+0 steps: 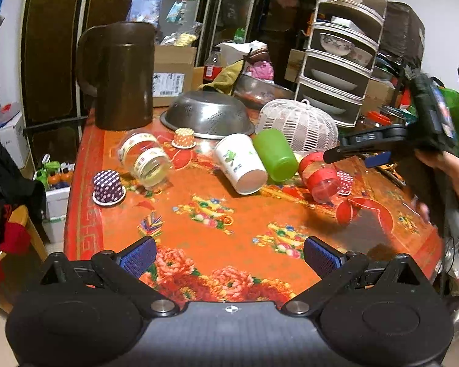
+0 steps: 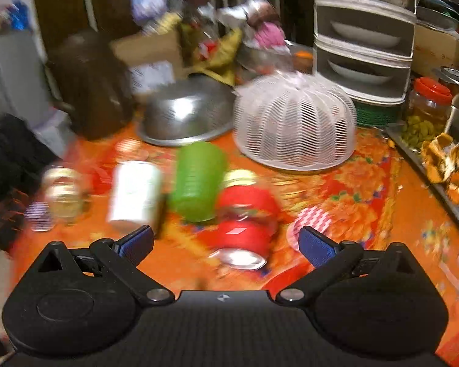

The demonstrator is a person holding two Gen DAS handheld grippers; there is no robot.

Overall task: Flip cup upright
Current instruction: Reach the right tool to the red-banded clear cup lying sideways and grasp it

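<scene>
Several cups lie on their sides on the orange floral table: a white paper cup, a green cup, a clear cup with red bands and a clear cup with cream bands. My left gripper is open and empty, low over the table's near edge, well short of the cups. My right gripper is open and empty, just above the red-banded cup; the green cup and white cup lie left of it. The right gripper also shows in the left wrist view.
A purple dotted paper cup, an orange one and a red checked one stand upside down. Behind are a brown jug, an overturned steel colander, a white mesh food cover and a tiered dish rack.
</scene>
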